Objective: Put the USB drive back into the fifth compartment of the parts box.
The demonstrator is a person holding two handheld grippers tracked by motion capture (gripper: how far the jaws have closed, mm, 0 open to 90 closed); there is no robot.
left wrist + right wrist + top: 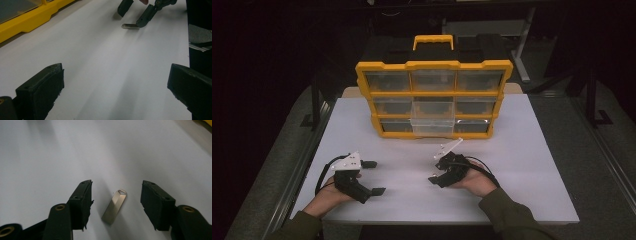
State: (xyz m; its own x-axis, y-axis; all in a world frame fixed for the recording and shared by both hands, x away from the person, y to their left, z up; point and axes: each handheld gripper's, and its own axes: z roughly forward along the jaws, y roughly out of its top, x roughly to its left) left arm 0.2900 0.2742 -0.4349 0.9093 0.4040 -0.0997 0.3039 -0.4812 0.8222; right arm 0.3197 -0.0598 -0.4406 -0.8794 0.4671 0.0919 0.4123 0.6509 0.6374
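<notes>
White tabletop (522, 150), yellow drawer organiser (433, 95) behind; right gripper (116, 200) jaws open around metal stick (114, 206); left gripper (373, 177) open

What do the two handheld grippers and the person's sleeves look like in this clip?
Both the left gripper and the right gripper are black, each with two blocky jaws, brass-coloured pivot pins, a pale three-cornered plate on top and a black cable looping back to the hand. The pads look frayed at their edges. The sleeves are olive green.
</notes>
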